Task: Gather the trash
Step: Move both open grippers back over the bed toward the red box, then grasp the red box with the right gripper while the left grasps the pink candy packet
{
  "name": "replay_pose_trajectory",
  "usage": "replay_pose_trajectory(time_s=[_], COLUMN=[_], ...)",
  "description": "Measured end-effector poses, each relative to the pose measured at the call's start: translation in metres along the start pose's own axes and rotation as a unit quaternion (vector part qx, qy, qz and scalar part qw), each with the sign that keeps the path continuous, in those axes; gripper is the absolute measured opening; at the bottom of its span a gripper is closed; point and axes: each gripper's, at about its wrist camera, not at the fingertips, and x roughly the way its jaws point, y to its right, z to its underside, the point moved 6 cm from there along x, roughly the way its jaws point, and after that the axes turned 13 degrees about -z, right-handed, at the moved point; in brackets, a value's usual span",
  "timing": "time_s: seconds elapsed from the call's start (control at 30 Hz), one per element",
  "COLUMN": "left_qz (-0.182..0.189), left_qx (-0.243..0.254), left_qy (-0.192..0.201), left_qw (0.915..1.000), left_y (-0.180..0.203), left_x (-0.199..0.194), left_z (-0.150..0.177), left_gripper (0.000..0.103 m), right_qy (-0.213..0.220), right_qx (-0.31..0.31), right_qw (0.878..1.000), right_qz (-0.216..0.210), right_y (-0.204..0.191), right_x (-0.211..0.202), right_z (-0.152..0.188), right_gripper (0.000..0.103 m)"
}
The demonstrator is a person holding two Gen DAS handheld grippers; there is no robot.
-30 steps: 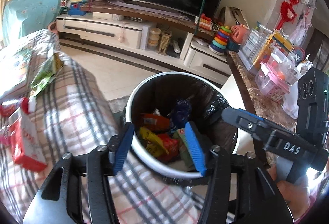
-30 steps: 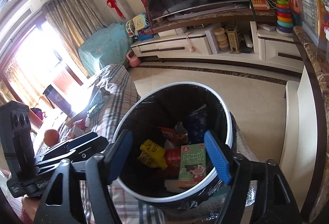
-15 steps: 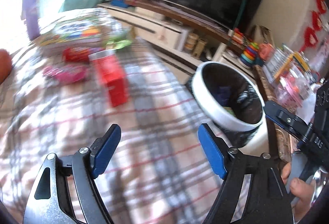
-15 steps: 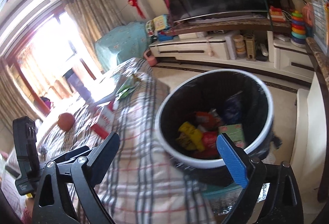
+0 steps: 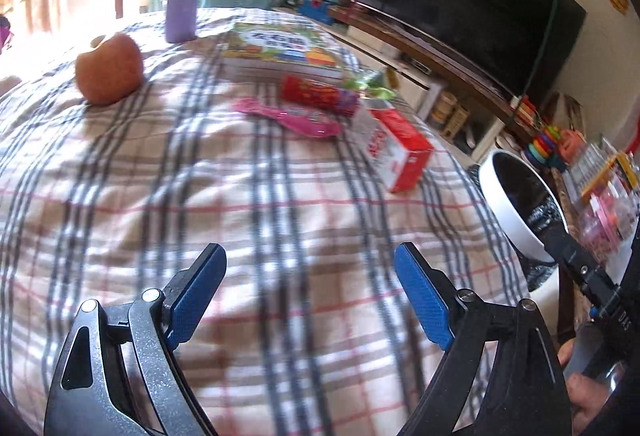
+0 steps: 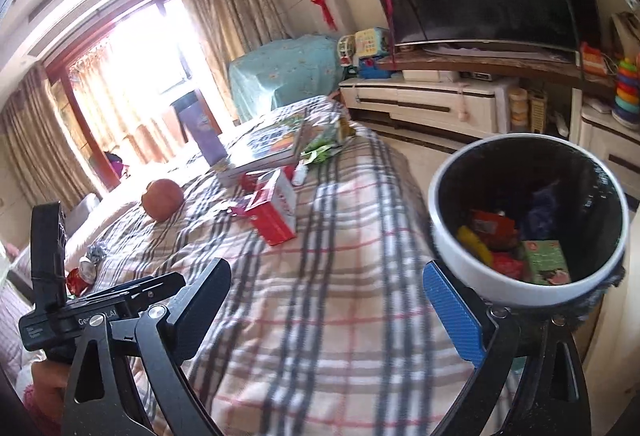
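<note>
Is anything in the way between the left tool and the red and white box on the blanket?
Nothing visible. Only bare plaid blanket lies between the open left tool and the red and white carton box. The pink wrapper lies beyond it.

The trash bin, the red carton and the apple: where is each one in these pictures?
trash bin (image 6: pixel 472 268), right wrist view, on the near white rim.
red carton (image 5: pixel 404 150), left wrist view, on its red top face.
apple (image 5: pixel 110 70), left wrist view, on the middle of its skin.

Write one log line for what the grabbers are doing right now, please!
left gripper: open, empty, over blanket | right gripper: open, empty | bin: holds wrappers | red box: on blanket
</note>
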Motion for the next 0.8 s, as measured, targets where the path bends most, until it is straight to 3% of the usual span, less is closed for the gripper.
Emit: replay_pose_trajectory(time_s=[0.3,0.47,0.7,0.8], left_qz=[-0.009,-0.008,-0.002,0.003], left_qx=[-0.020,-0.011,-0.011,-0.015], left_qy=[-0.007,-0.019,-0.026,-0.031], left_qw=[0.9997,0.9997,0.9996,0.9994], left_y=[-0.024,-0.025,-0.023,-0.019], left_x=[0.011,0.023,0.041,0.050], left_z=[-0.010,-0.019,-0.042,-0.052], left_gripper=[0.088,0.088,0.088,0.088], right_qy=[-0.048,-0.069,-0.097,-0.109], right_qx=[-0.018,-0.041,-0.052,-0.050], right_qw=[0.998,0.997,0.994,0.992], right_qz=[-0.022,-0.014,-0.026,-0.029], right_y=[-0.018,-0.022,-0.021,-0.016], right_x=[0.045,0.069,0.112,0.129], right_z=[-0.002,-0.014,-0.027,-0.027], right_gripper=[0.098,0.096,0.078,0.066])
